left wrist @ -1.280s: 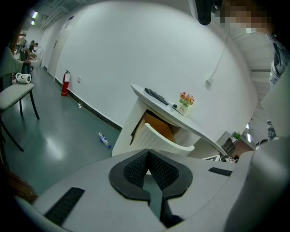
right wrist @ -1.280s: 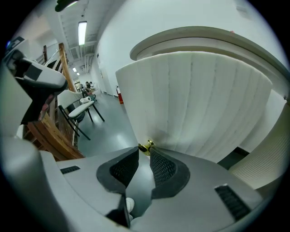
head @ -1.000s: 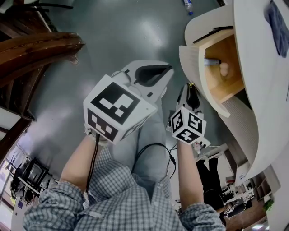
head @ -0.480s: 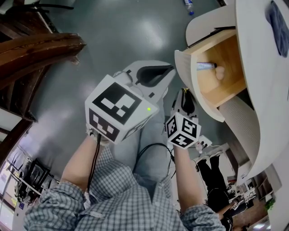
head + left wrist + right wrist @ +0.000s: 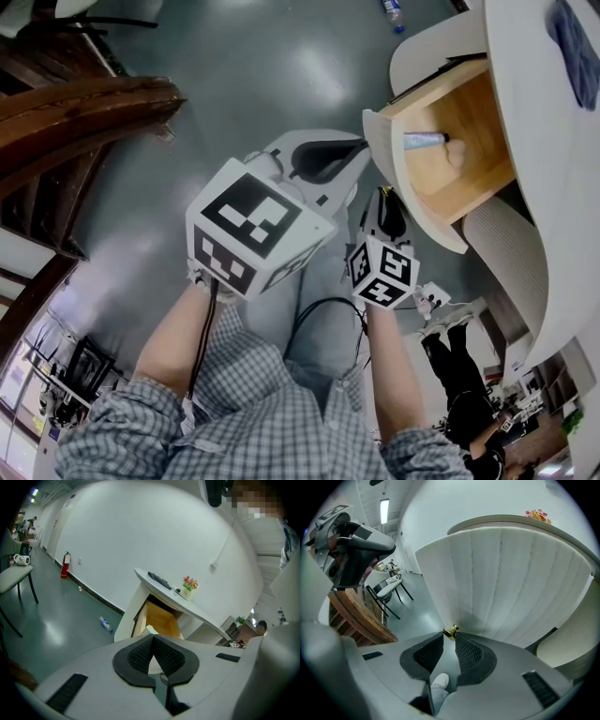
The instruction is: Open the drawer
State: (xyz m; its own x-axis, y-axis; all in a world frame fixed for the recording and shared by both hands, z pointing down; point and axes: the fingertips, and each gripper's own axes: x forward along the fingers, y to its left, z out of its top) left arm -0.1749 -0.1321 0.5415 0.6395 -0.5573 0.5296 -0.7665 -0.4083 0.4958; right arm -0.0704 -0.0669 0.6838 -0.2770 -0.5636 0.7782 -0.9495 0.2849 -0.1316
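Brass knob [image 5: 450,632] is pinched between the right claw [image 5: 449,638] tips. The drawer [image 5: 448,155] stands part open under the white surface [image 5: 536,187], wood interior showing. Pull looks midway, and next calls for a straight draw toward the person. Left claw [image 5: 153,638] closed, empty, off to the side. Floor [image 5: 234,84] is open; legs [image 5: 323,277] crowd the path.

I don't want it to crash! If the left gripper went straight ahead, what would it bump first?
Probably the open drawer: the left gripper, shut and empty, points at its wooden inside. Depth is unclear.
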